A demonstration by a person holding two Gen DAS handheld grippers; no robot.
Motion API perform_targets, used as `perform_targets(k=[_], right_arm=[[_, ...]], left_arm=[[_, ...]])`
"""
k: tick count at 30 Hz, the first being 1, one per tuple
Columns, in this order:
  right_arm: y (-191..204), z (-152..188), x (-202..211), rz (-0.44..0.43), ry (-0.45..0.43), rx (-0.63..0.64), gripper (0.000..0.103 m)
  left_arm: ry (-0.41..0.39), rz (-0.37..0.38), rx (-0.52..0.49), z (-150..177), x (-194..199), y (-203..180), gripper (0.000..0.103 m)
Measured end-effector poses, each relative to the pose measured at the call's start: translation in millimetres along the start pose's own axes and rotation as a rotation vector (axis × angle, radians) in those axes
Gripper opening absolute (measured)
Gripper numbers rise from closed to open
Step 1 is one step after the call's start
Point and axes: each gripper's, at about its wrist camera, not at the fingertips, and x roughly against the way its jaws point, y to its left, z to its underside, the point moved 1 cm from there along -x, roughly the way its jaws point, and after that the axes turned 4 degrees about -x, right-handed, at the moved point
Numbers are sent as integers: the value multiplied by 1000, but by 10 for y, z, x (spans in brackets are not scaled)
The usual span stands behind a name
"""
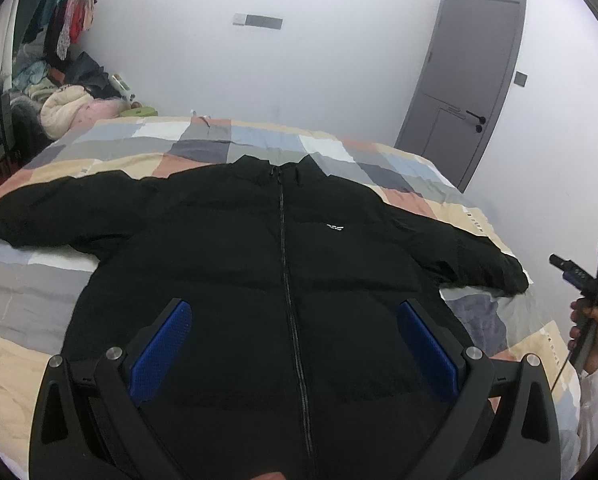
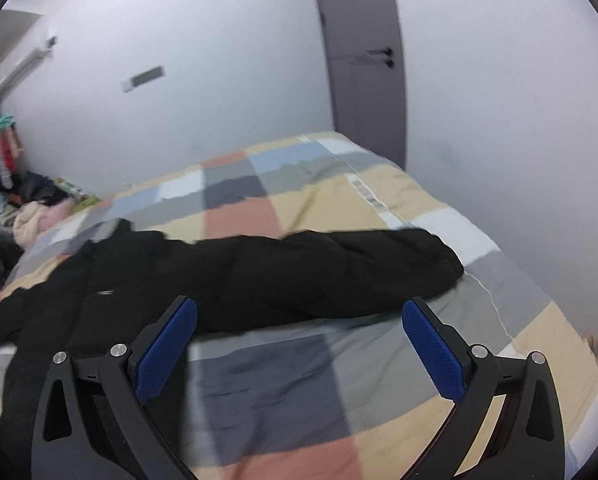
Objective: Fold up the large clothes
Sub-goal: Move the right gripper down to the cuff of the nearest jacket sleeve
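A black puffer jacket lies flat and zipped on the bed, collar toward the far wall, both sleeves spread out sideways. My left gripper hovers open over its lower front, blue pads on either side of the zipper, holding nothing. The right gripper shows in the left wrist view at the far right, held by a hand beside the bed. In the right wrist view the right gripper is open and empty just short of the jacket's right sleeve, above bare quilt. The picture there is blurred.
The bed wears a patchwork quilt of beige, grey, blue and salmon squares. A heap of clothes sits past the bed's far left corner under hanging garments. A grey door stands in the white wall at the right.
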Motion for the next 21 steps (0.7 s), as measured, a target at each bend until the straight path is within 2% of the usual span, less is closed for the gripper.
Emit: perform_targets(k=[8,13,16,21], right_arm=[[-882,52,-993,5,66,-234,102],[-1455,161,-1520,1,80,-452,101],[-1711,202,-1751,-9,75,-555,97],[-1947,196,-1945,-15,23,-635,95]], left_arm=[[58,-23,8,62,-490,3,103],[88,-33,8,81,-748,30,103],[90,-49,0,86,-865,47,103],[103,-71,-10,97,-1057,69,103]])
